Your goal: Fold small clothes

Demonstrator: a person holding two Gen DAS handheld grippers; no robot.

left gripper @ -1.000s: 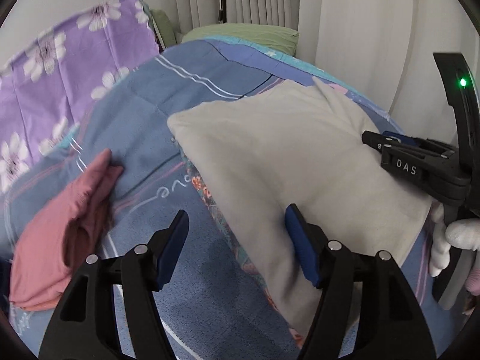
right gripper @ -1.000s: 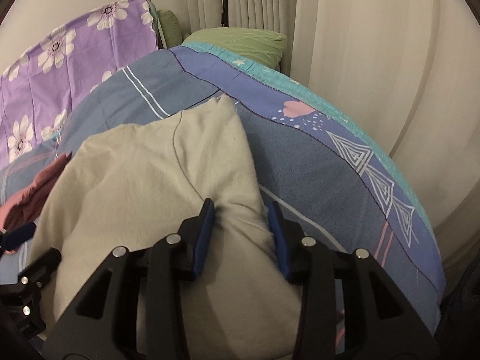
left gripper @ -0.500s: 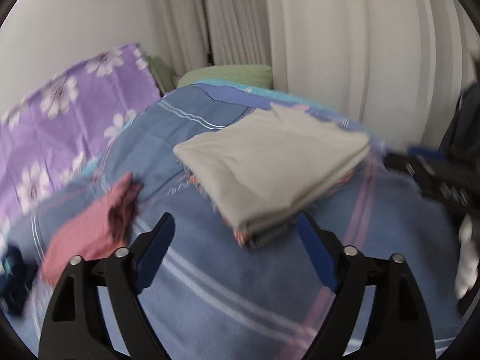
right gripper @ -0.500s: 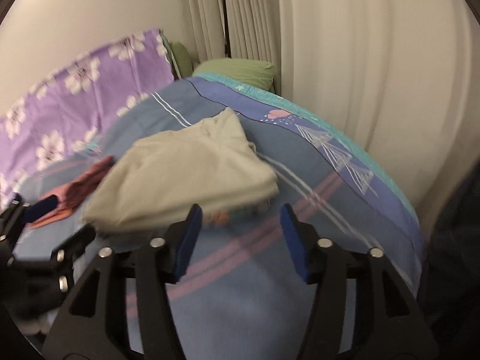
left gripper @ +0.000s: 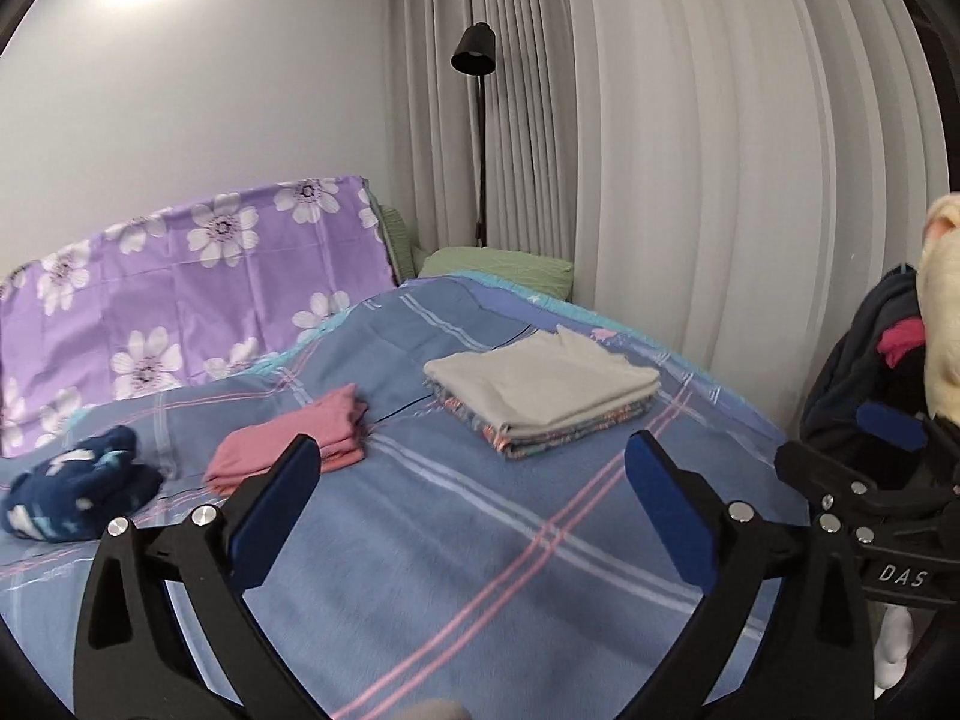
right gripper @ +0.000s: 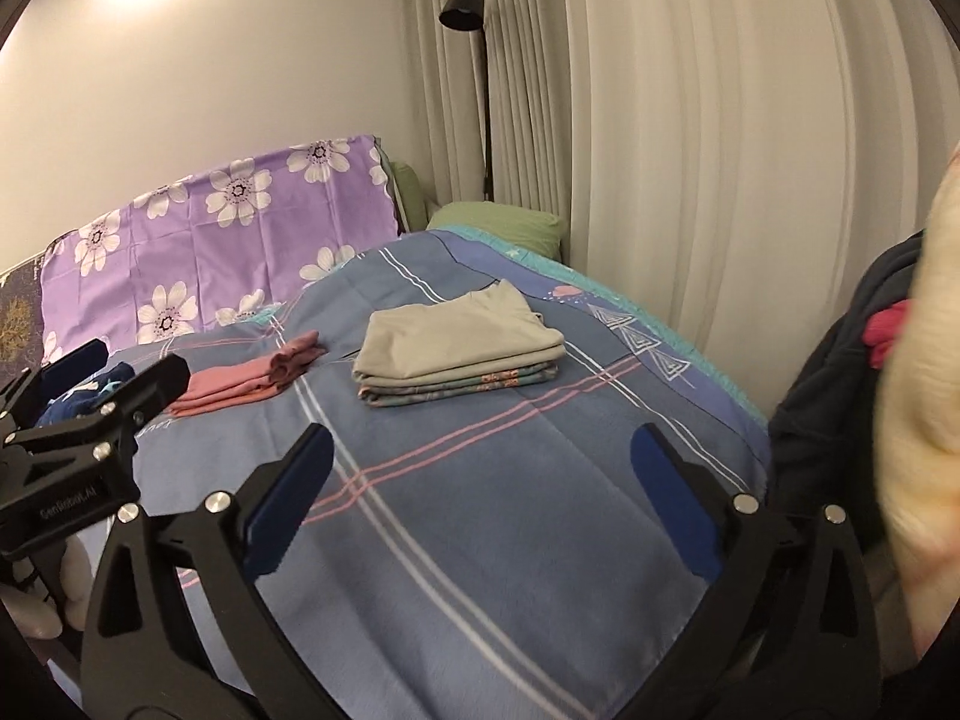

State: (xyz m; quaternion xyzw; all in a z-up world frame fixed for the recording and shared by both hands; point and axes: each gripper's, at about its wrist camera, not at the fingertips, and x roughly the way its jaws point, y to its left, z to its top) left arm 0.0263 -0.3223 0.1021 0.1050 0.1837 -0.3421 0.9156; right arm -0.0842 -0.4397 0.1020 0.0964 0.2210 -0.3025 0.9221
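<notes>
**Folded stack on the bed, both grippers empty**

The bed (left gripper: 480, 540), under a blue checked cover, carries everything. A folded stack of clothes (left gripper: 543, 393), beige piece on top, lies near its far right side. Left of it rest a folded pink garment (left gripper: 288, 441) and a dark blue bundle (left gripper: 78, 489). The left gripper (left gripper: 471, 483) and the right gripper (right gripper: 480, 468) hang above the cover, jaws opening wide with nothing between them.

The left tool (left gripper: 471, 483) is tilted slightly downward, its blue-padded jaws opening wide with nothing between them. The right tool (right gripper: 480, 474) is beside it at a similar tilt, its jaws also opening, empty. A white-gloved hand (right gripper: 42, 594) grips the left tool's handle.
</notes>
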